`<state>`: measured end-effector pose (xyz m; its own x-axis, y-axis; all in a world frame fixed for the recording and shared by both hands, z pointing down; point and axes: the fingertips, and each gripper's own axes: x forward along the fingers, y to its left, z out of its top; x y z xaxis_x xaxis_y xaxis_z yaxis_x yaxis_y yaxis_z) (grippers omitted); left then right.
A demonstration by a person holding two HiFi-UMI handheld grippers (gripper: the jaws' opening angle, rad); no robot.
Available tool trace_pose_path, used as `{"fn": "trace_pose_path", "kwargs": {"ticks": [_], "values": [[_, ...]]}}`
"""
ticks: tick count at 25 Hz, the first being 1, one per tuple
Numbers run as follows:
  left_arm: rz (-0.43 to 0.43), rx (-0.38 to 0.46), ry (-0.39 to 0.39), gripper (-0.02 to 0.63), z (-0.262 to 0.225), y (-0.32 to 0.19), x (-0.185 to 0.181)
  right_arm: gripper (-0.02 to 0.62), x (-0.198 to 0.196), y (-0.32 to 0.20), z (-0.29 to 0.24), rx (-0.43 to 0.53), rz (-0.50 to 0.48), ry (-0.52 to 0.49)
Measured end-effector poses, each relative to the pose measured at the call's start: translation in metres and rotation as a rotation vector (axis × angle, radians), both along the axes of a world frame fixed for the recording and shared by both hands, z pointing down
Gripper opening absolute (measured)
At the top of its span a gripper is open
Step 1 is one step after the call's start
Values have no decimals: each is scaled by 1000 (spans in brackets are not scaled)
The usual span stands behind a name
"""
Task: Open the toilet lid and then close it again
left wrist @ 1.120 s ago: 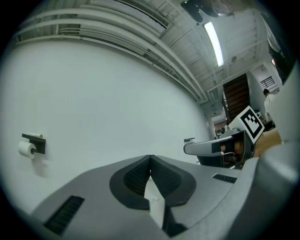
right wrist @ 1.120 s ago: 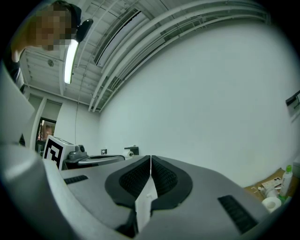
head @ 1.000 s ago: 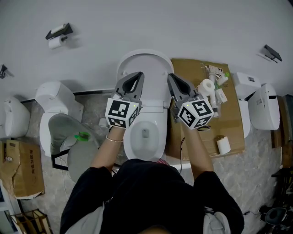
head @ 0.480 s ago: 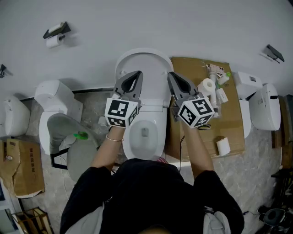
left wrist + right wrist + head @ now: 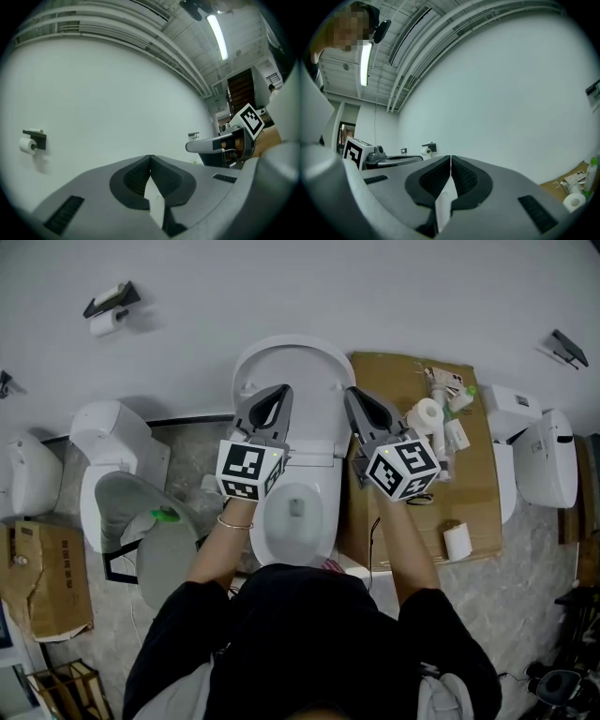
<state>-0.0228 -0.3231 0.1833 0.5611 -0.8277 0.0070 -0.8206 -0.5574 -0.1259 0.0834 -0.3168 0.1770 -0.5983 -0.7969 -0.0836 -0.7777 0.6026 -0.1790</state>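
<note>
Head view: the toilet lid (image 5: pixel 286 371) is seen raised, tipped back against the white wall (image 5: pixel 375 296), and the open bowl (image 5: pixel 295 512) is exposed below it, directly in front of the person. The left gripper (image 5: pixel 274 397) is held over the lid's left side and the right gripper (image 5: pixel 362 403) beside the lid's right edge; whether either touches it cannot be told. In the left gripper view the jaws of the left gripper (image 5: pixel 150 157) are pressed together at the tips with nothing caught between them, and the same is seen of the right gripper (image 5: pixel 450 158) in the right gripper view. A cardboard sheet (image 5: pixel 473 493) is laid just right of the toilet, with paper rolls (image 5: pixel 427 415) on it. A second toilet (image 5: pixel 112 442) is placed to the left, and a paper holder (image 5: pixel 111 307) is fixed to the wall above it.
</note>
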Motion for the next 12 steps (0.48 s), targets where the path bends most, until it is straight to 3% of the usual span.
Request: {"fn": "trace_pose_path", "kwargs": {"ticks": [2,7,12], "values": [[4,10,-21,3,0,-2,4,20,1,-4,0,-1,-3,-2],[2,-18,23,3,5,-11,8,20,3,-12,3,-4,-15,2],[-18,-16,15,3,9,-20,8,20,7,-21,12,-22,-10,6]]}}
